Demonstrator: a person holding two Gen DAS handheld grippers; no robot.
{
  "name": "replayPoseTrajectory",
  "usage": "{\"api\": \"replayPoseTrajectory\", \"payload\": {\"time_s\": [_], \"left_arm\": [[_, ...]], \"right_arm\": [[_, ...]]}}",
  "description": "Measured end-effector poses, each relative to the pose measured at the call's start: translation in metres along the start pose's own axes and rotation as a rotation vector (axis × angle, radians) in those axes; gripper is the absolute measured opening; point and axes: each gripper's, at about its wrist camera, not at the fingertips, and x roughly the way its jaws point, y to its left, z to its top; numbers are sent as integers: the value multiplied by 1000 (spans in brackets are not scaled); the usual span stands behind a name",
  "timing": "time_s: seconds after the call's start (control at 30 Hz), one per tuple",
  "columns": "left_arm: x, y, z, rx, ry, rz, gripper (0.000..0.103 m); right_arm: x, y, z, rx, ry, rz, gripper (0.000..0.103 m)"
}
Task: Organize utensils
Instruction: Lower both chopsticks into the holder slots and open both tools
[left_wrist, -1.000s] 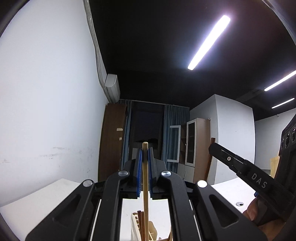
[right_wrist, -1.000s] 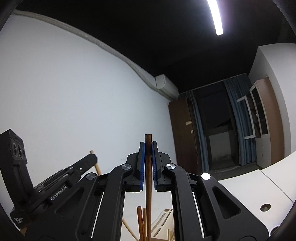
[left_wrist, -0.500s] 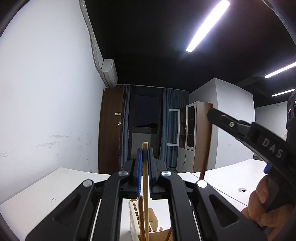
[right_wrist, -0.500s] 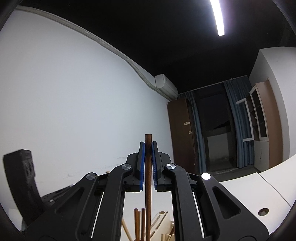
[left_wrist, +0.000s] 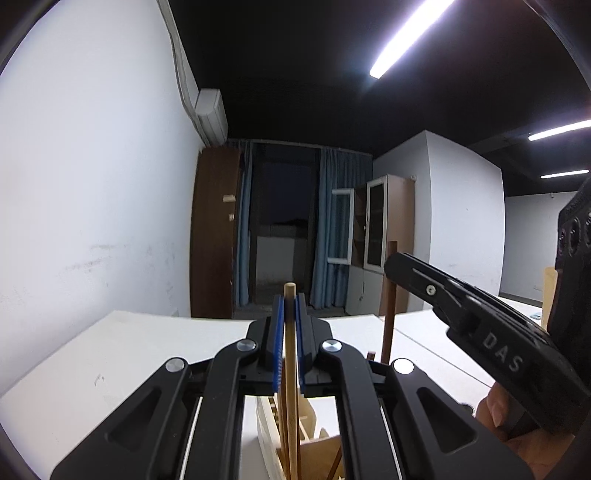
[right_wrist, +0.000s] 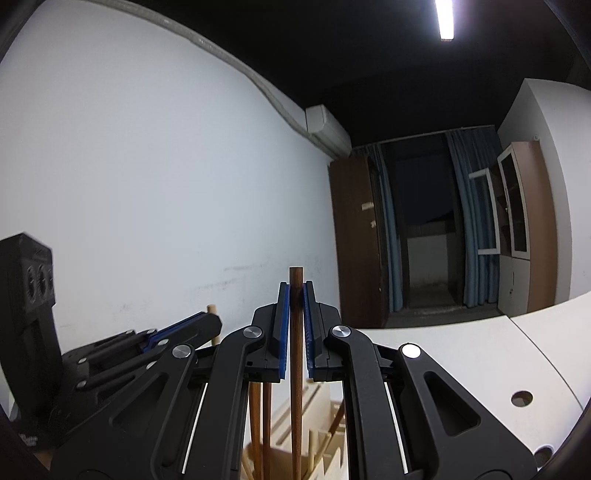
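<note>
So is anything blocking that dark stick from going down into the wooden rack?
Partly: two brown sticks already stand in the wooden rack just left of the dark stick. Directly beneath it nothing visible blocks, though the right gripper hides much.

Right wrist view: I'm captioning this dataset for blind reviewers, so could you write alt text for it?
The right gripper is shut on a dark wooden stick held upright above a pale wooden utensil holder with other sticks in it. The left gripper grips a lighter stick at lower left, before a white wall.

wooden holder (left_wrist: 269, 439) base cropped, stick (right_wrist: 296, 373) bottoms hidden
</note>
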Motion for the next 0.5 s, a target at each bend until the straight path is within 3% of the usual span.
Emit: {"api": "replayPoseTrajectory", "payload": {"time_s": [0.1, 0.5], "left_arm": [[6, 4, -7, -5, 45, -24, 6], [10, 15, -18, -27, 96, -34, 6]], "right_arm": [[-1, 3, -8, -17, 29, -4, 7], [-4, 10, -30, -47, 124, -7, 7]]}}
